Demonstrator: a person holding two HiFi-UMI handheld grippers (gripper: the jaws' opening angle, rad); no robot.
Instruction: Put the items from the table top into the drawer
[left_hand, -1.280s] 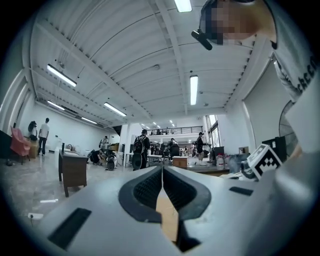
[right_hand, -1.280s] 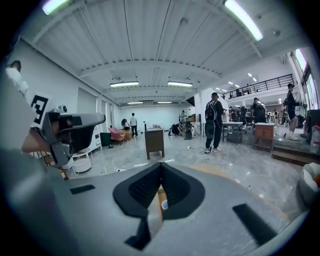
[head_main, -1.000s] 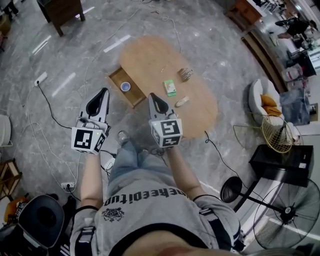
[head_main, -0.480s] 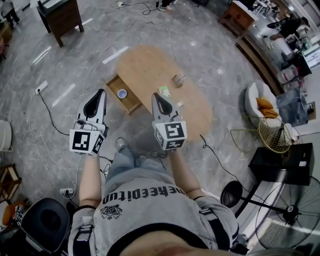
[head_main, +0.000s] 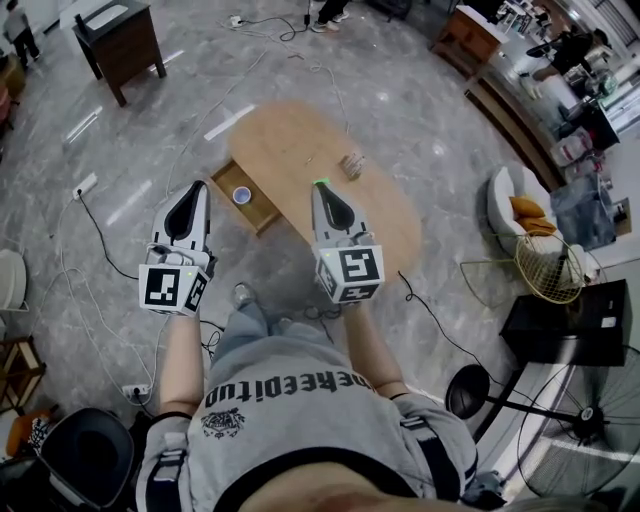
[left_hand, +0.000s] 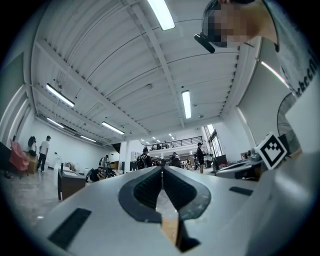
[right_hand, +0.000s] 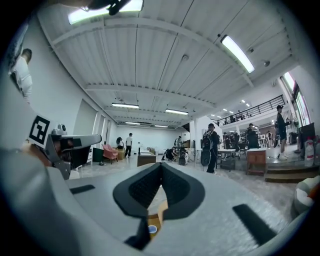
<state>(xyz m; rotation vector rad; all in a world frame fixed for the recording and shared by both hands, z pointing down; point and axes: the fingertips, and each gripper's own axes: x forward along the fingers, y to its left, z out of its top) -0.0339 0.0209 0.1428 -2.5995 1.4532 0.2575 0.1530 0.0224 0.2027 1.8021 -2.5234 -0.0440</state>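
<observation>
With my left tool (head_main: 196, 190) and right tool (head_main: 322, 192) both clenched on nothing, only a cup (head_main: 241, 194) lies in the drawer (head_main: 225, 180), while a green box (head_main: 321, 182) and a brown item (head_main: 351, 163) wait right of it on the worktop (head_main: 290, 135).

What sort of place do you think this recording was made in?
Probably a large open-plan hall or workshop, partly furnished as a lounge: a high ribbed white ceiling with strip lights, a railed upper gallery, and a polished grey stone floor with an oval light-wood low table.
</observation>
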